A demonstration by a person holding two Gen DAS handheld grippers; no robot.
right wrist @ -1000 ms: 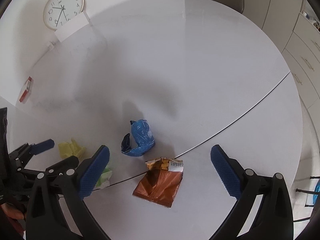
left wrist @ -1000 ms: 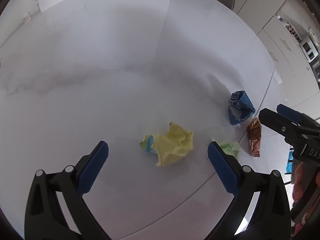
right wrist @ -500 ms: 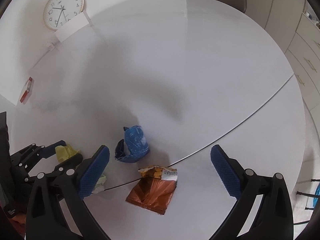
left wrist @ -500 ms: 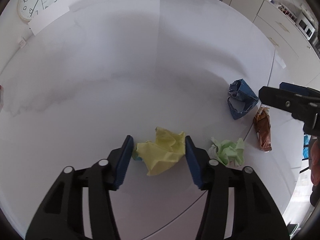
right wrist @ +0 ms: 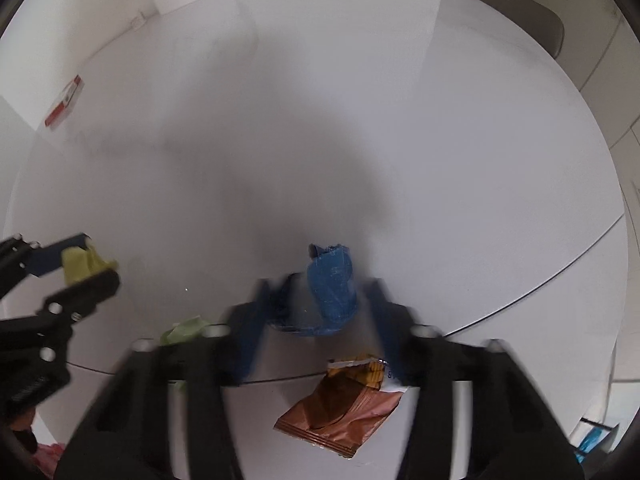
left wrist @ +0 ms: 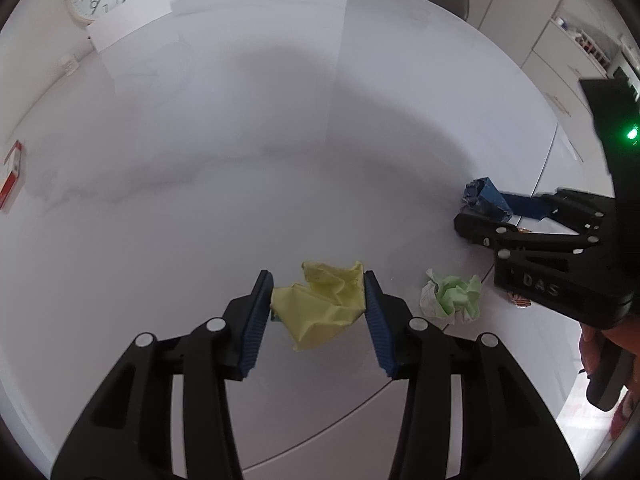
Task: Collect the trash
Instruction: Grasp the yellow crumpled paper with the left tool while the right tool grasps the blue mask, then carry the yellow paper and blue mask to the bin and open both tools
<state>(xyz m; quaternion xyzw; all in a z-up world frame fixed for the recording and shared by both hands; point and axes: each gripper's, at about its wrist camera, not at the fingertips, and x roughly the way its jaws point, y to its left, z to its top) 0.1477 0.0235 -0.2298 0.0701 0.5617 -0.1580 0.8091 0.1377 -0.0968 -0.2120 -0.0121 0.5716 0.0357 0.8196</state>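
Paper, crumpled and yellow [left wrist: 324,304], sits clamped between the blue pads of my left gripper [left wrist: 318,304], pinched across its width just left of the green paper wad [left wrist: 452,298]. My right gripper [right wrist: 318,308] straddles the blue crumpled wrapper [right wrist: 330,292], beyond the wad and to its right; those fingers blur, so I cannot tell whether they have closed on it. The wrapper stands upright between the pads, its long axis pointing away from me. The brown snack packet [right wrist: 340,408] lies nearer me than the wrapper, under my right fingers, so I judge the right gripper better placed for it afterwards.
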